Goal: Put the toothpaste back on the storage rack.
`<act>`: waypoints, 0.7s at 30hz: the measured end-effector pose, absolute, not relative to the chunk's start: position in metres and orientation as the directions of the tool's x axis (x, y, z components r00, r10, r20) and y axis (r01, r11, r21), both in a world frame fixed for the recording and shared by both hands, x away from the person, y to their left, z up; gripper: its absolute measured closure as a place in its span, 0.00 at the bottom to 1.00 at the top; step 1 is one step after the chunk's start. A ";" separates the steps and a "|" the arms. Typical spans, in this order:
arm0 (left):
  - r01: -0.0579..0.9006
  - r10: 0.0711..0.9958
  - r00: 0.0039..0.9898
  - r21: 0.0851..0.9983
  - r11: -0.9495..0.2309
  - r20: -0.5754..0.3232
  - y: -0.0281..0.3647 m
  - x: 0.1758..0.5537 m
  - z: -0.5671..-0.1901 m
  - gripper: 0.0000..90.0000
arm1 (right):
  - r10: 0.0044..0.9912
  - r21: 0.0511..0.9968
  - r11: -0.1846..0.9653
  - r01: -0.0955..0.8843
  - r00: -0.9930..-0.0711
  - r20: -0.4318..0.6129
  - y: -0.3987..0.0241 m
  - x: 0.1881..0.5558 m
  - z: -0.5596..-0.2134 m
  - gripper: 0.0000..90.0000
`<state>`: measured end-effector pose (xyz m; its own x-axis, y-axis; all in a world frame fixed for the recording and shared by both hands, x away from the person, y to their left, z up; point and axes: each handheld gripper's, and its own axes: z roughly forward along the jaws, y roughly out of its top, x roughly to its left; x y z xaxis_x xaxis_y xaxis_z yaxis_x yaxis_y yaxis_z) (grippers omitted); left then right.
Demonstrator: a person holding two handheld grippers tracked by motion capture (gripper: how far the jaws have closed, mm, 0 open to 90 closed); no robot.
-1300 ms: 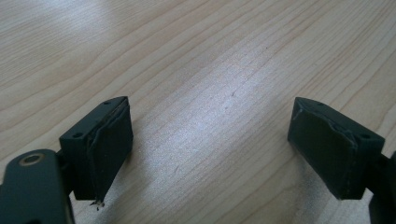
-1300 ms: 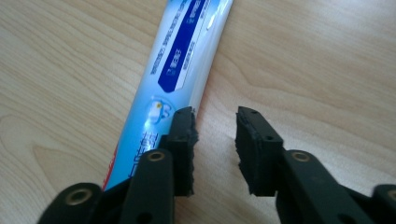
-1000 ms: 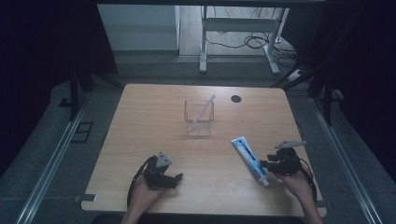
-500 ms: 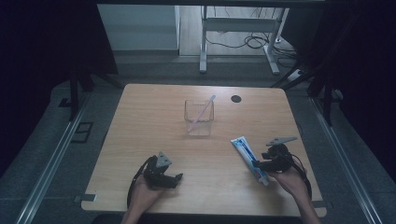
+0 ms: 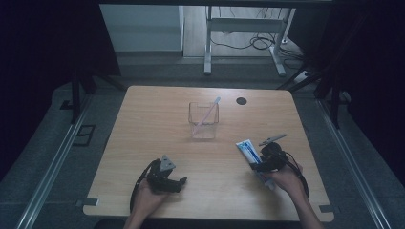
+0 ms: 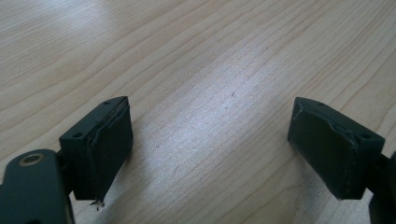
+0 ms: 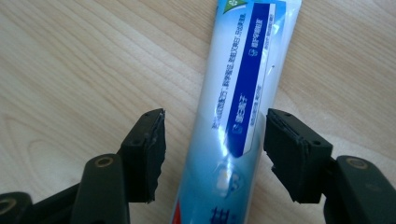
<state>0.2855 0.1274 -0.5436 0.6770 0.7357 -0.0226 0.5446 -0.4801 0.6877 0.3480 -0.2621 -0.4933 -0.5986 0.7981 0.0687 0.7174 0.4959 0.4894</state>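
Toothpaste tube [image 7: 243, 93]: flat on the bench [image 5: 143, 133], near its right front edge, between my right jaws.
My right gripper [image 7: 212, 154]: jaws just widened, straddling the tube, pads clear of it.
My left gripper [image 6: 210, 149]: jaws wide apart over bare wood.
Clear cup [image 5: 203, 120]: mid-bench, well apart.

Toothpaste tube [image 7: 243, 93] cut off at both ends, its print too small to read

Toothpaste tube [image 5: 251, 154] near table's [image 5: 143, 124] right front; cup [image 5: 203, 120] mid-table behind, toothbrush [image 5: 206, 114] inside.
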 end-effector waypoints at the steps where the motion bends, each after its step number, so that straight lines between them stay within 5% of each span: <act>1: 0.545 0.736 0.677 0.688 -0.480 -0.023 0.127 0.285 -0.544 0.16 | 0.798 0.489 0.496 0.717 -0.599 0.069 -0.262 0.348 -0.493 0.44; 21: 0.542 0.732 0.681 0.685 -0.487 -0.019 0.128 0.286 -0.543 0.16 | 0.835 0.276 0.530 0.801 -0.550 -0.007 -0.237 0.382 -0.504 0.46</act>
<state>0.2857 0.1277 -0.5433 0.6815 0.7316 -0.0191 0.5422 -0.4873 0.6845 0.3819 -0.2368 -0.5038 -0.5501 0.8351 -0.0075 0.8015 0.5305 0.2761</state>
